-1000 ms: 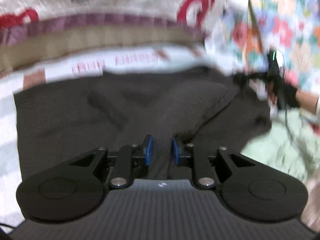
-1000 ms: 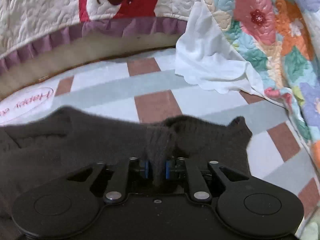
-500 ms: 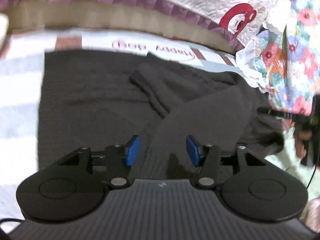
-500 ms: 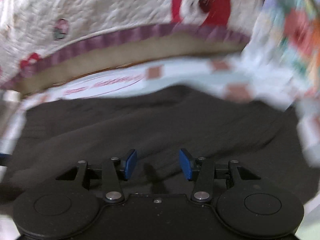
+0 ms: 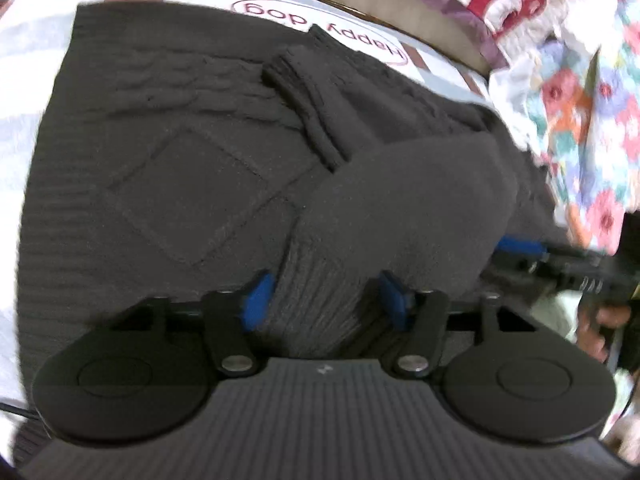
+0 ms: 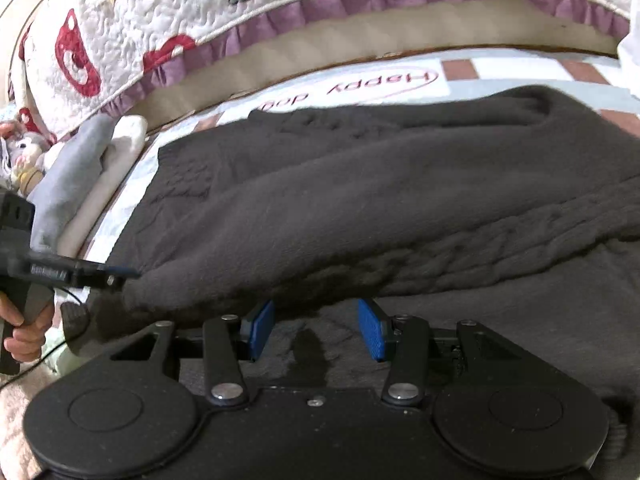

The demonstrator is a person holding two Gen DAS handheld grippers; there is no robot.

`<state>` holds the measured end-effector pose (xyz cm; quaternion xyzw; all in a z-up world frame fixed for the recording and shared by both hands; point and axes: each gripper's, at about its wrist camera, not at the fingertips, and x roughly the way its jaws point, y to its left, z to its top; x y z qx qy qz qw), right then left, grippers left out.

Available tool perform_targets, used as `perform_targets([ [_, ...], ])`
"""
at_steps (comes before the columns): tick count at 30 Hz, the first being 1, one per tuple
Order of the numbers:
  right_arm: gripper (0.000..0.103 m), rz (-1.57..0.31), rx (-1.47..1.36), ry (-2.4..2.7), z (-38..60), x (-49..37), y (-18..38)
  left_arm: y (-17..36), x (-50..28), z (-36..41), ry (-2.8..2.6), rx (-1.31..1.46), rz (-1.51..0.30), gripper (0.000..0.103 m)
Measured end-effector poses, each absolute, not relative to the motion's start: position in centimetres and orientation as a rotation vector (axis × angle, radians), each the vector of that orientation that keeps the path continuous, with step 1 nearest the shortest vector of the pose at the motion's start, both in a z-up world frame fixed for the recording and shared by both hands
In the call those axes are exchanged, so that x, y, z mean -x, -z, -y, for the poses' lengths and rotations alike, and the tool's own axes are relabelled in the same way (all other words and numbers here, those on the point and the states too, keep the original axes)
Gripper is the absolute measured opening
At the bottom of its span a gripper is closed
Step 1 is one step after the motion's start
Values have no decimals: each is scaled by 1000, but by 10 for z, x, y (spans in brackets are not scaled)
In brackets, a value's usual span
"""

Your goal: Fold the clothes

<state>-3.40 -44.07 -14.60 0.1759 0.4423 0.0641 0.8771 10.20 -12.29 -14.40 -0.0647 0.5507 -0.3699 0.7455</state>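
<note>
A bed (image 6: pixel 520 76) with a checked sheet of white, pale grey and brown squares carries everything; an oval print reading "Happy dog" (image 6: pixel 348 86) lies near its far edge, under a quilted white cover with a purple frill (image 6: pixel 280 12). A floral quilt (image 5: pixel 592 92) is bunched at the bed's right side in the left wrist view.

The dark grey knitted sweater (image 5: pixel 168 168) is spread across the middle of the bed, its cable and diamond pattern facing up. One sleeve (image 5: pixel 400 216) is folded diagonally over the body, its ribbed cuff toward the near edge; another ribbed edge (image 5: pixel 304 92) lies further up.

A grey and a white folded cloth (image 6: pixel 80 184) are stacked at the bed's left edge in the right wrist view.

The left hand-held gripper (image 5: pixel 326 300) has its blue pads spread, the sleeve's cuff lying between them without being squeezed. The right hand-held gripper (image 6: pixel 316 330) is likewise spread apart, low over the sweater near a folded ridge, gripping nothing.
</note>
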Motion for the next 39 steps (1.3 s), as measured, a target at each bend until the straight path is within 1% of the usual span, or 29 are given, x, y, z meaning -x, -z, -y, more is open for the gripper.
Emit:
perform_targets([
  [4, 53, -931, -362, -174, 433, 32, 147, 97, -110, 119, 768, 96, -930, 9],
  [6, 53, -922, -345, -171, 432, 33, 142, 80, -126, 119, 729, 125, -852, 9],
  [7, 53, -912, -336, -164, 431, 32, 140, 79, -135, 121, 715, 137, -846, 9],
  [11, 56, -889, -316, -124, 427, 26, 133, 115, -154, 135, 655, 82, -929, 9],
  [13, 56, -889, -309, -129, 422, 26, 133, 135, -157, 130, 645, 107, -999, 10],
  [15, 56, -890, -277, -140, 413, 26, 133, 145, -160, 121, 644, 179, -1031, 11],
  [18, 56, -897, -91, -208, 383, 23, 131, 140, -161, 112, 665, 244, -1008, 12],
  [20, 56, -898, 133, -251, 352, 17, 129, 139, -160, 109, 682, 276, -1000, 12],
  [21, 56, -893, 250, -272, 336, 12, 129, 141, -161, 106, 685, 305, -1004, 14],
  [22, 56, -892, 308, -305, 324, 5, 128, 143, -163, 101, 679, 332, -1006, 16],
  [23, 56, -895, 330, -346, 315, -2, 127, 144, -165, 96, 669, 358, -1007, 17],
  [25, 61, -901, 332, -401, 304, -16, 128, 148, -168, 86, 647, 403, -1007, 18],
  [27, 63, -916, 326, -405, 298, -31, 135, 152, -172, 81, 645, 444, -1016, 19],
  [29, 63, -921, 319, -389, 297, -41, 145, 156, -173, 80, 659, 482, -1030, 26],
  [30, 63, -912, 300, -387, 299, -42, 147, 157, -173, 81, 665, 485, -1034, 31],
  [31, 59, -893, 264, -393, 303, -41, 147, 159, -172, 83, 670, 481, -1037, 35],
  [32, 49, -874, 228, -399, 306, -40, 146, 160, -171, 85, 671, 464, -1036, 36],
  [33, 16, -861, 164, -413, 312, -38, 142, 160, -170, 88, 673, 427, -1036, 37],
  [34, 5, -852, 71, -434, 320, -35, 134, 160, -169, 92, 674, 381, -1037, 38],
  [35, 2, -836, 3, -448, 326, -33, 126, 159, -168, 96, 675, 336, -1037, 38],
  [36, 1, -820, -15, -454, 328, -29, 118, 159, -168, 98, 676, 311, -1035, 38],
  [38, 1, -806, 9, -453, 327, -24, 108, 159, -167, 100, 685, 305, -1034, 44],
  [39, 1, -811, 36, -440, 325, -22, 105, 160, -167, 101, 695, 313, -1035, 52],
])
